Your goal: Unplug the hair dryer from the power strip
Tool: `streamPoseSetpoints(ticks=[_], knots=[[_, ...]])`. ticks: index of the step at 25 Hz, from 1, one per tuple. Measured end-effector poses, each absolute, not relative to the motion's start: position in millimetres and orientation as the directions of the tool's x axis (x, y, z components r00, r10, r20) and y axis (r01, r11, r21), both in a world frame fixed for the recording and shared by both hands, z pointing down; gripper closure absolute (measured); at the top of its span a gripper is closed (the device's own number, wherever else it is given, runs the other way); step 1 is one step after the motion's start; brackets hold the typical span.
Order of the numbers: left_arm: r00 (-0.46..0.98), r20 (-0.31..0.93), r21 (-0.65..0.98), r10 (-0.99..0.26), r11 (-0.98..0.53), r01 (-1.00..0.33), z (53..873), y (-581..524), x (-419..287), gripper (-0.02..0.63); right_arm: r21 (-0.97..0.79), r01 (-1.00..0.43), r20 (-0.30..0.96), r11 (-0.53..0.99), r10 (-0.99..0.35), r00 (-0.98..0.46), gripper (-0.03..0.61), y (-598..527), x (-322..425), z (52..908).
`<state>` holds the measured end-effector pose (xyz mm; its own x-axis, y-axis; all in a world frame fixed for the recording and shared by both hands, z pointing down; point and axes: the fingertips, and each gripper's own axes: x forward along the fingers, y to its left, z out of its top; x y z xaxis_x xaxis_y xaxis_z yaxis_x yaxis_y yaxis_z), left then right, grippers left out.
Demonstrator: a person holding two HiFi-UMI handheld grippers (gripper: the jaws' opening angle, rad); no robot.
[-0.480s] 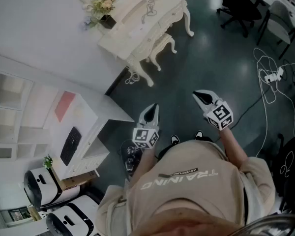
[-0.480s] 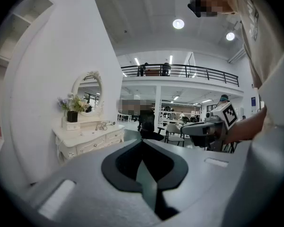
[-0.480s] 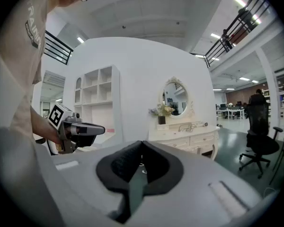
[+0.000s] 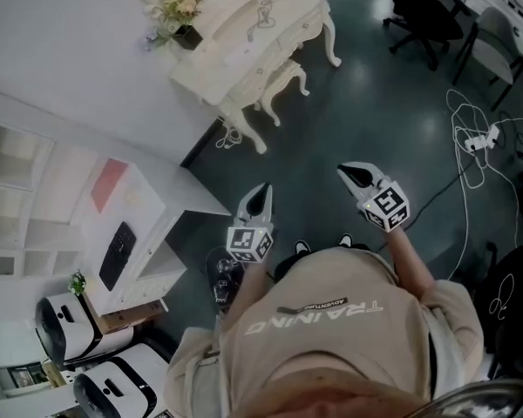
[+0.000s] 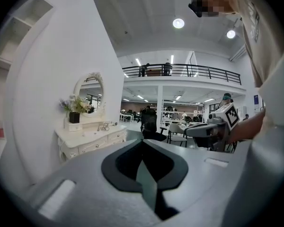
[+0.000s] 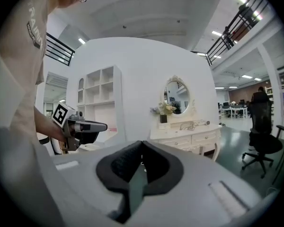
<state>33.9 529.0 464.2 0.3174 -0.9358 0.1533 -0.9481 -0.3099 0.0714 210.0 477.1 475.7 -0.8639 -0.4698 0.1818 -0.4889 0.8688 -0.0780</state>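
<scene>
— How are the two tools held?
— The left gripper [image 4: 261, 192] and the right gripper [image 4: 349, 173] are held out over the dark floor [image 4: 349, 103], apart from each other. The jaws of both are pressed together, and nothing is gripped by either.
— Where is the hair dryer found?
— It cannot be made out in any view. What looks like a power strip [image 4: 481, 138] is seen on the floor at far right, among looped white cables [image 4: 471, 159], well away from both grippers. A white dressing table [image 4: 296, 7] is seen ahead.
</scene>
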Motion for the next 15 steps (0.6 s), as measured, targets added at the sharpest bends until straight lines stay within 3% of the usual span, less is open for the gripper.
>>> streamPoseSetpoints(ticks=[10, 15], knots=[[0.328, 0.205, 0.104, -0.922, -0.313, -0.944, 485.9, 509.0, 66.2, 0.607, -0.130, -0.543, 0.201, 0.830, -0.514, -0.834, 0.575, 449.7, 248.5, 503.8], [0.334, 0.229, 0.092, -0.914, -0.322, -0.942, 493.5, 491.8, 60.2, 0.607, -0.176, -0.533, 0.201, 0.828, -0.500, -0.843, 0.575, 427.2, 232.2, 515.8]])
